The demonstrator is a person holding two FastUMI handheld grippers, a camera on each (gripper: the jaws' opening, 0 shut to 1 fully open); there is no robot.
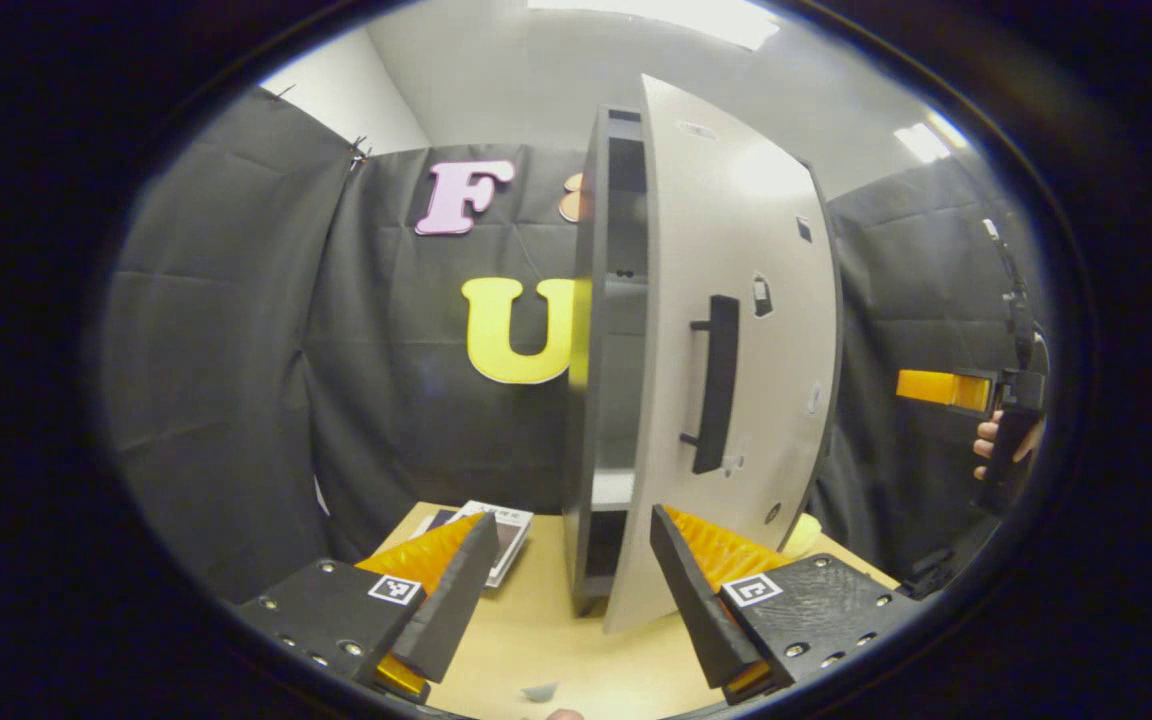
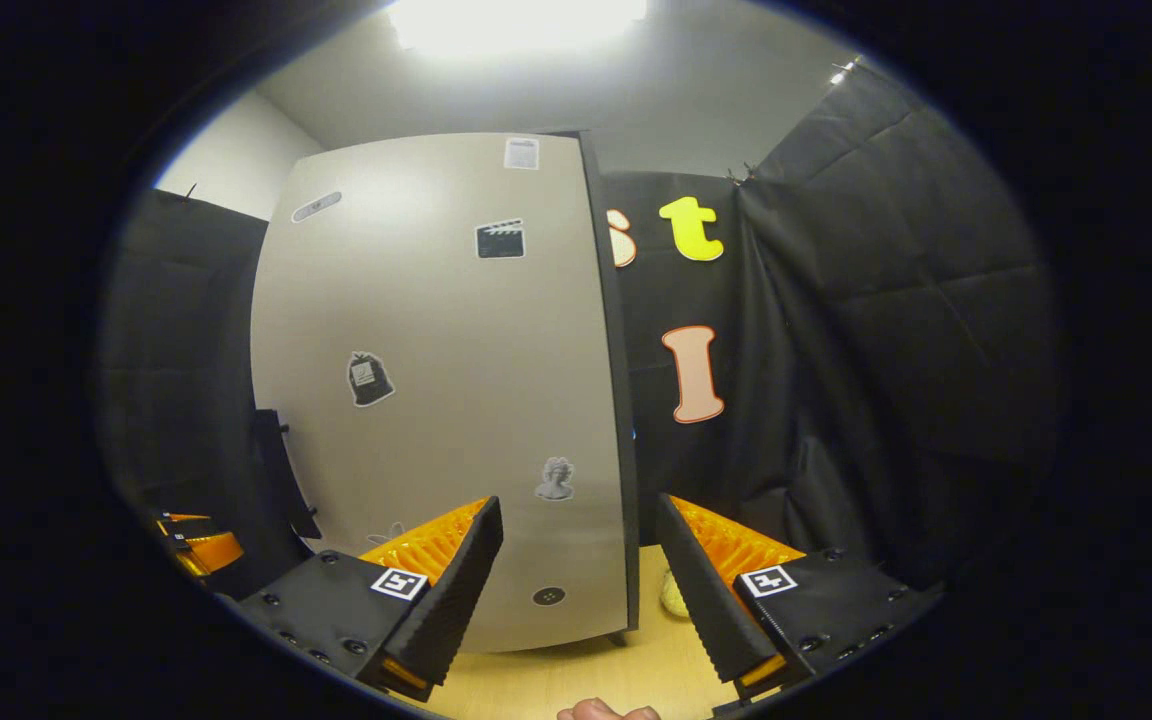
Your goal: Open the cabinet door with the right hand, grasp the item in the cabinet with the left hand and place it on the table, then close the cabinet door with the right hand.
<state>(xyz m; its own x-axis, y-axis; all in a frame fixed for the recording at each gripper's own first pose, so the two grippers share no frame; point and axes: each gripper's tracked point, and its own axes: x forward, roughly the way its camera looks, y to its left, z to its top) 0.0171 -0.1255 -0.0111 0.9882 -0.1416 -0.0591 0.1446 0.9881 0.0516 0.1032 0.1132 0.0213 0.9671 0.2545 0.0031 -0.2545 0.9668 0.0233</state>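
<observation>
The cabinet (image 1: 608,350) stands on the wooden table (image 1: 546,640), its dark shelves showing through a gap beside the pale door (image 1: 766,300). The door stands ajar and carries a black bar handle (image 1: 714,385). My left gripper (image 1: 576,590) is open and holds nothing, low over the table in front of the door's lower edge. In the right gripper view the door (image 2: 436,380) shows its stickered face, handle (image 2: 281,470) at the left. My right gripper (image 2: 576,590) is open and holds nothing, close to the door's bottom right edge. A pale yellow object (image 2: 674,595) lies on the table just past that edge.
A flat printed card (image 1: 501,530) lies on the table left of the cabinet. The right gripper (image 1: 946,388), held by a hand (image 1: 996,440), hangs at the far right of the left gripper view. The pale yellow object (image 1: 801,535) peeks out behind the door.
</observation>
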